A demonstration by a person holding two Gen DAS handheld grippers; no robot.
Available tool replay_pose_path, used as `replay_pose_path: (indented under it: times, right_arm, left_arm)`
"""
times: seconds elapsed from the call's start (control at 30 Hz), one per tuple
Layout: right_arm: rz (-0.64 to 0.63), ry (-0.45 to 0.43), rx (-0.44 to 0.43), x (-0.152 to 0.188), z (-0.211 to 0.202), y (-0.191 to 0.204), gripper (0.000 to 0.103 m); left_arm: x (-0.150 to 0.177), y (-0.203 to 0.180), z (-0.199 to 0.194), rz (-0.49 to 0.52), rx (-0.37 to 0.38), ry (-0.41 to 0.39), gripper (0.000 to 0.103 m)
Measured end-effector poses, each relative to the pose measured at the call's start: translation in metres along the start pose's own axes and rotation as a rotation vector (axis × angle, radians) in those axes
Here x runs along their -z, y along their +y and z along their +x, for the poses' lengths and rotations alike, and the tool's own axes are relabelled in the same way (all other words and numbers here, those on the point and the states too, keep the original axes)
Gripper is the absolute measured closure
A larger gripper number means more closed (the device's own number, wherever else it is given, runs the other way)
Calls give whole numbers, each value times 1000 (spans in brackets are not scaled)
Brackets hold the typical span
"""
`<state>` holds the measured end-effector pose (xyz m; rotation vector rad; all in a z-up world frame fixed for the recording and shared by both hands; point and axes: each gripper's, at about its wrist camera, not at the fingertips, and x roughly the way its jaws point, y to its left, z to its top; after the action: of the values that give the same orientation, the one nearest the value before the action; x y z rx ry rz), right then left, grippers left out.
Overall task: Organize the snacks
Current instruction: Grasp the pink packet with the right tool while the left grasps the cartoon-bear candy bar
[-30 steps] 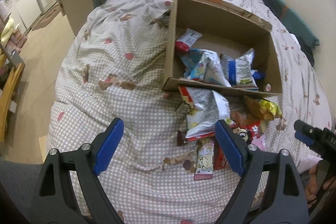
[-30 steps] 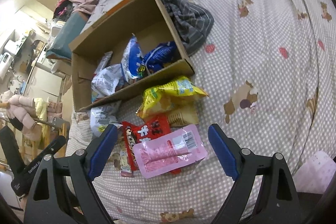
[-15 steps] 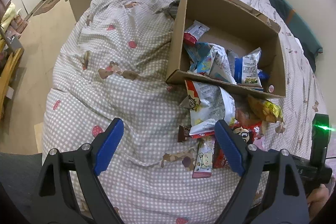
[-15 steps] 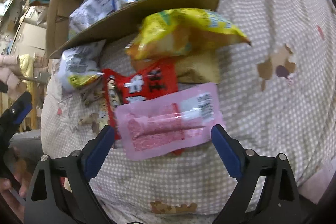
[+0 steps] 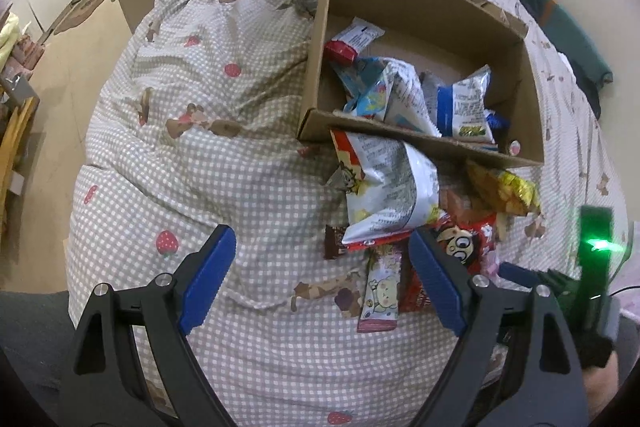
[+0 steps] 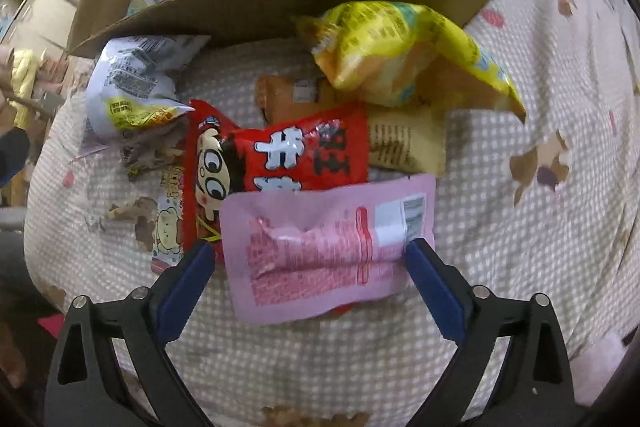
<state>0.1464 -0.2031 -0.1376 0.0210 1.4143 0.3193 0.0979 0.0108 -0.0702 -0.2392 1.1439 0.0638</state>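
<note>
From the left wrist we look steeply down from higher up, the cardboard box (image 5: 424,15) at one o'clock; our right wrist view sits close over the shared snack pile (image 6: 304,163).

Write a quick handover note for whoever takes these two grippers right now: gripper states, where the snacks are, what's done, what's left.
Right gripper: jaws closing around the pink packet, no grip yet.
Left gripper: open, empty, over the checked bedcover.
Done: several bags already in the cardboard box.
Left: pink packet, red cartoon bag, yellow bag, white bag and a few small packs lie on the bedcover in front of the box.
</note>
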Motion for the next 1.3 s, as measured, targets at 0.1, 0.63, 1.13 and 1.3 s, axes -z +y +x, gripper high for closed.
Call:
replay_pose_path:
  times: [0.1, 0.63, 1.13, 1.3]
  right_arm:
    - [11, -27, -58, 0, -14, -8, 44]
    - [256, -126, -180, 2, -49, -83, 91]
    - [230, -149, -112, 11, -49, -77, 95]
    - [246, -176, -140, 18, -63, -84, 94]
  left_arm:
    - [1, 1, 3, 3, -17, 3, 17]
    - [17, -5, 38, 47, -39, 136, 17]
    - [38, -47, 89, 201, -24, 235, 56]
    - [35, -60, 96, 224, -16, 222, 56]
